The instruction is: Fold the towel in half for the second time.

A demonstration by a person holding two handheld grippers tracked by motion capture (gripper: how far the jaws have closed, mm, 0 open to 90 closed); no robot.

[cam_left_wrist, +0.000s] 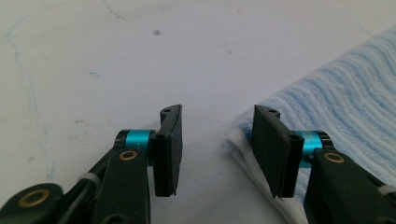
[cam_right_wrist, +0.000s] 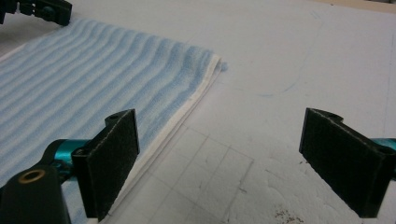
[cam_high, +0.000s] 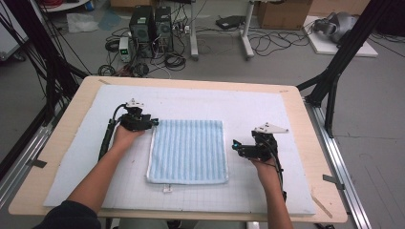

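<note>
High view: a wooden table (cam_high: 67, 143) carries a white mat (cam_high: 267, 114) that covers most of its top, and on the middle of that mat a folded blue striped towel (cam_high: 188, 150) lies flat, its white hem showing along the left and near edges. No container stands on the mat; the towel is the only loose thing, with a small white tag (cam_high: 167, 189) at its near edge. The left gripper (cam_high: 152, 122) sits at the towel's far left corner, the right gripper (cam_high: 235, 144) just beside the right edge, so each hand is placed to take one side of the cloth, probably for a further fold or a lift.

Left gripper view: the jaws stand partly apart, the towel corner (cam_left_wrist: 243, 140) lying under and beside the right-hand jaw; nothing is pinched between the pads yet, and bare mat shows in the gap.

Right gripper view: the jaws stand wide apart over bare mat, the layered towel edge (cam_right_wrist: 187, 112) beside the left-hand jaw, untouched. The other gripper shows at the top left corner.
</note>
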